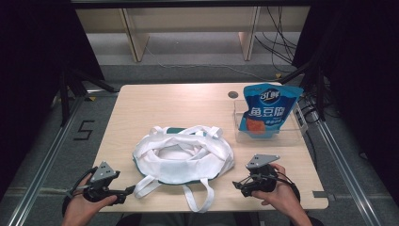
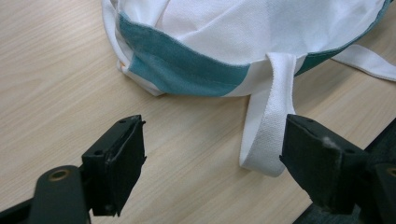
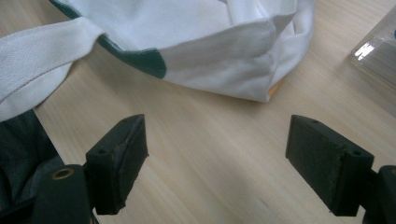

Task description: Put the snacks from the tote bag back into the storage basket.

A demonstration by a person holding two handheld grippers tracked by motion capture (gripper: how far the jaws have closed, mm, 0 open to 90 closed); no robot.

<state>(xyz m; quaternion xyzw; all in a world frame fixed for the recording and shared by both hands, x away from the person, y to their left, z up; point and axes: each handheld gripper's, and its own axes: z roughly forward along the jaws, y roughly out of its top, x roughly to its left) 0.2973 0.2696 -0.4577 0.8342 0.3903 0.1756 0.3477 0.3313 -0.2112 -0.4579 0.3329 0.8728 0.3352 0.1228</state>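
Bag (image 1: 183, 155) lies in the middle of the table (image 1: 155, 101) in the high view, between left gripper (image 1: 128, 190) and right gripper (image 1: 236, 184). In the left gripper view, the strap (image 2: 268, 121) reaches between the open jaws, so this hand is nearer. In the right gripper view, jaws stand open and empty, and the bag corner (image 3: 261, 74) is ahead.

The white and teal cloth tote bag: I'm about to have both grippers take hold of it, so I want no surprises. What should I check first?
1. Left gripper open: ok, jaws apart.
2. Right gripper open: ok, holding nothing.
3. White and teal cloth tote bag within reach: ok, it lies between both grippers.
4. White strap loop near the left gripper: ok, beside one jaw.
5. Bag mouth open: ok, in the high view.
6. Blue snack pouch out of the way: ok, it stands in the clear plastic box.
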